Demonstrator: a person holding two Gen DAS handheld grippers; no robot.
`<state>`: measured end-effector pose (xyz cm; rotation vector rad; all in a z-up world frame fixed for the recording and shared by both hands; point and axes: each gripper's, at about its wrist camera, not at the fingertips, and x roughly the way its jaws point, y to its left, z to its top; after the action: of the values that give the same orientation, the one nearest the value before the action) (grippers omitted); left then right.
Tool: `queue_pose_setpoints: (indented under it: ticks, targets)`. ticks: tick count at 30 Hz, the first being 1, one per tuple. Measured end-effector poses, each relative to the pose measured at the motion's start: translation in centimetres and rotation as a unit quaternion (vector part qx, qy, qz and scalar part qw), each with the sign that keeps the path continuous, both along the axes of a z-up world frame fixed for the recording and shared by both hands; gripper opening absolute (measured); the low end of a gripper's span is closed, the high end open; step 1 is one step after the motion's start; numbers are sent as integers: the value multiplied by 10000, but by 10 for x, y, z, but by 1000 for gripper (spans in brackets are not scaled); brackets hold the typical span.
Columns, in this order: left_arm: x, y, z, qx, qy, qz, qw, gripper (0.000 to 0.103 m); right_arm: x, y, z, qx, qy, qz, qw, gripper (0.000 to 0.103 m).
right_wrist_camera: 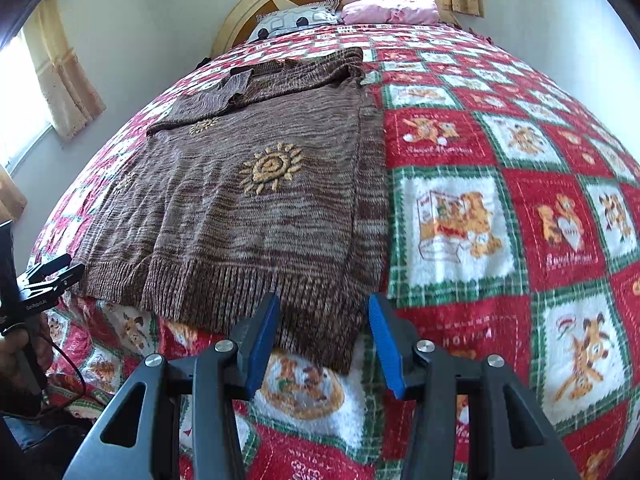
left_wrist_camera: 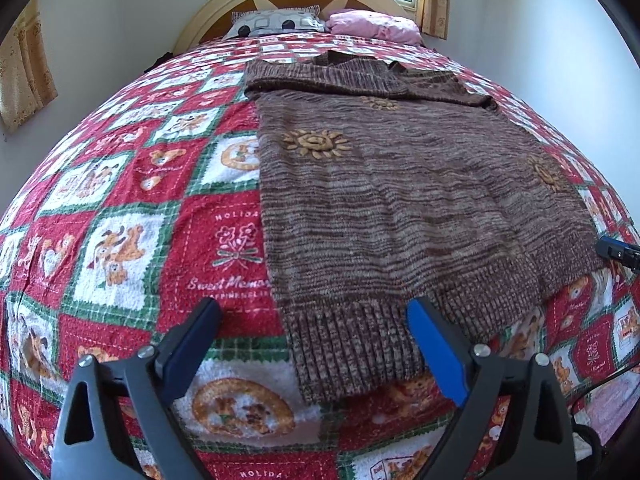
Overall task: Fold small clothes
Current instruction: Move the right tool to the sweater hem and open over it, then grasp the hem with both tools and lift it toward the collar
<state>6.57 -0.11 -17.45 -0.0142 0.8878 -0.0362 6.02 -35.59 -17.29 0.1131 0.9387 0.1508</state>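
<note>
A brown knitted sweater [left_wrist_camera: 400,200] with orange sun patterns lies flat on the bed, its ribbed hem toward me and its sleeves folded across the top. It also shows in the right wrist view [right_wrist_camera: 248,208]. My left gripper [left_wrist_camera: 314,312] is open and empty, hovering just above the hem's left corner. My right gripper [right_wrist_camera: 324,308] is open and empty, just above the hem's right corner. The right gripper's tip [left_wrist_camera: 618,252] shows at the right edge of the left wrist view; the left gripper [right_wrist_camera: 48,276] shows at the left edge of the right wrist view.
The bed is covered by a red, green and white patchwork quilt [left_wrist_camera: 120,240]. A patterned pillow [left_wrist_camera: 276,22] and a pink pillow [left_wrist_camera: 372,26] lie by the headboard [left_wrist_camera: 224,4]. Walls and curtains [left_wrist_camera: 24,68] stand around the bed.
</note>
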Motion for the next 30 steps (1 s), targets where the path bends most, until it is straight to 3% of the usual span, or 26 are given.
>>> queue_pose_setpoints:
  ticks: [6, 9, 12, 13, 14, 15, 16, 23, 30]
  targets:
    - [-10, -6, 3, -26, -5, -127, 9999, 78, -6, 1, -2, 125, -31, 82, 9999, 47]
    - [-15, -8, 4, -52, 50, -145, 9999, 75, -6, 0, -1, 264, -38, 110, 9996, 32]
    - [-18, -7, 3, -159, 20, -151, 9998, 70, -5, -4, -5, 447, -37, 110, 9989, 27]
    - [-18, -7, 4, -174, -10, -158, 9997, 58, -5, -6, -4, 486, -32, 90, 9988, 21]
    - [-19, -7, 6, -207, -44, -193, 9996, 31, -5, -8, -4, 538, -26, 88, 9985, 11]
    - [-20, -8, 8, -274, -58, -268, 9992, 16, -6, -10, -3, 687, -31, 106, 9976, 10]
    - [-20, -8, 10, -305, -53, -283, 9991, 13, -6, -13, -2, 819, -45, 105, 9966, 10]
    - [-19, 7, 15, -883, -148, -291, 9956, 10, -8, -18, 7, 1041, -223, 112, 9943, 7]
    - [-26, 22, 48, -1421, -743, -259, 9867, 10, -18, -28, 33, 1467, -744, 170, 9862, 6]
